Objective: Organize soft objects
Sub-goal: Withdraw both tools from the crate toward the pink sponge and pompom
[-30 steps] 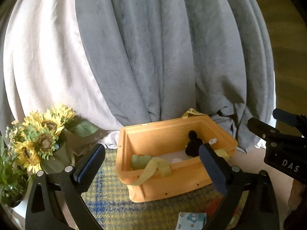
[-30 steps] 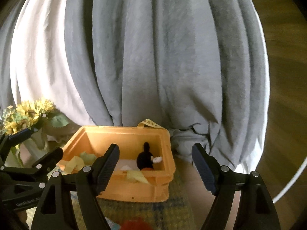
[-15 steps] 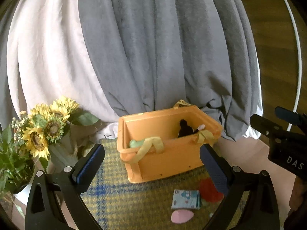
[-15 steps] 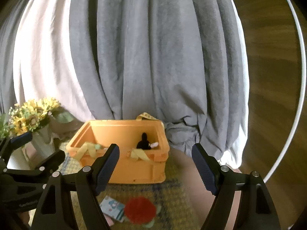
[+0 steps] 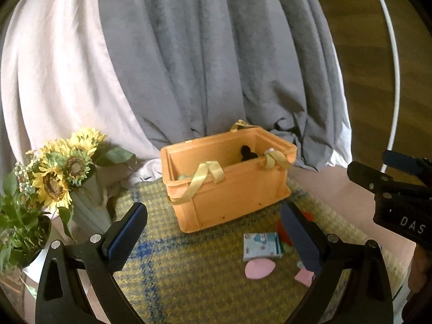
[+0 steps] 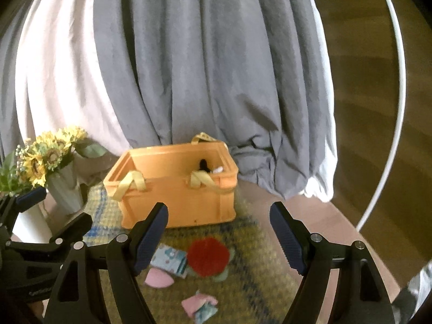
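An orange crate (image 5: 229,186) (image 6: 175,189) with yellow straps stands on a yellow-and-blue woven mat (image 5: 194,270). A black soft toy (image 5: 247,153) (image 6: 203,164) and a green item sit inside. In front of it lie a red round cloth (image 6: 208,256), a light-blue patterned pack (image 5: 261,245) (image 6: 170,260), a pink oval pad (image 5: 259,268) (image 6: 158,280) and a small pink-and-blue piece (image 6: 201,306). My left gripper (image 5: 213,240) is open and empty above the mat. My right gripper (image 6: 218,237) is open and empty above the red cloth.
A vase of sunflowers (image 5: 64,167) (image 6: 48,159) and a green plant (image 5: 16,229) stand at the left. Grey and white draped sheets (image 5: 205,59) hang behind the crate. A white hoop (image 6: 397,113) stands over wooden floor at the right.
Both grippers have pulled back and up from the crate. The loose soft items on the mat in front of it have come into view.
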